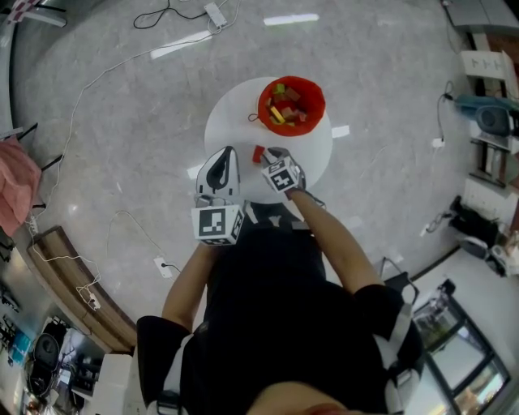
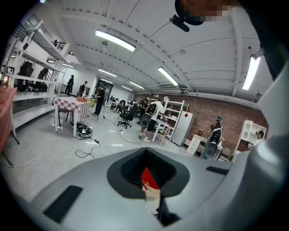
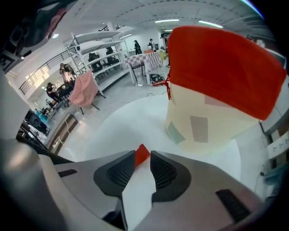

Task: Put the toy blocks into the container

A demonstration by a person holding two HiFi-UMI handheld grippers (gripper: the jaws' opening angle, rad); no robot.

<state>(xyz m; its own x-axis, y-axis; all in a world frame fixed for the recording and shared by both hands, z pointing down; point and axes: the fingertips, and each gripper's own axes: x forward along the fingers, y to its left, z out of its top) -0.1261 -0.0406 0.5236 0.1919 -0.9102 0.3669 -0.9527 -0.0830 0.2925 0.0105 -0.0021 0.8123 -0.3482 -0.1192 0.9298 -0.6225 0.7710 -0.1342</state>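
Observation:
A red toy block [image 1: 258,154] lies on the round white table [image 1: 235,121], a little in front of the red-rimmed container [image 1: 290,105], which holds several coloured blocks. My right gripper [image 1: 268,156] points steeply down at the block. In the right gripper view the block [image 3: 142,151] sits at the tips of my right gripper [image 3: 142,158], whose jaws stand a little apart and do not press on it. The container [image 3: 203,122] rises close behind it, cream below and red on top. My left gripper [image 1: 229,151] hovers to the left, its jaws [image 2: 151,180] shut and empty.
Cables and a power strip [image 1: 215,14] lie on the grey floor around the table. A wooden bench [image 1: 73,284] and a pink cloth [image 1: 16,182] are at the left, and shelves and equipment [image 1: 486,121] at the right. The person's body fills the lower part of the head view.

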